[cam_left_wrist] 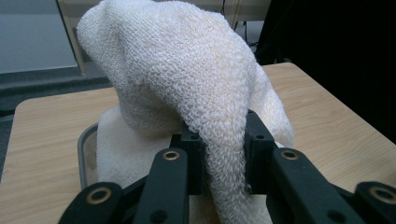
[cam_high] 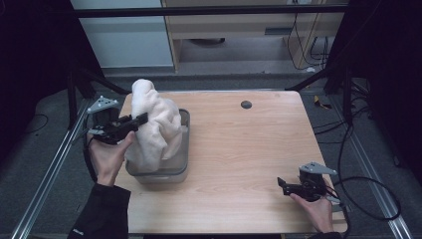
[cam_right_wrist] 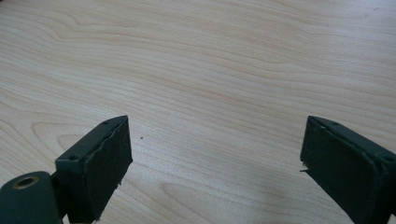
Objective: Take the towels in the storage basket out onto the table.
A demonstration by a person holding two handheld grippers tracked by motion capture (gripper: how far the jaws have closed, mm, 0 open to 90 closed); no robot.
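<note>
Pinching a fold of the cream looped-pile towel [cam_left_wrist: 187, 84] in my left gripper [cam_high: 141, 119], I saw its bulk rising ahead, draped over the grey plastic tub [cam_high: 185, 149], while my right gripper [cam_high: 282, 184] gaped empty, well apart.

No legible text or labels anywhere

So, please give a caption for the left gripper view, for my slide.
Left gripper jaws shut on a fold of white towel, lifted above a grey bin.

The towel [cam_high: 154, 127] hides most of the grey bin [cam_high: 183, 164] beneath it.
</note>
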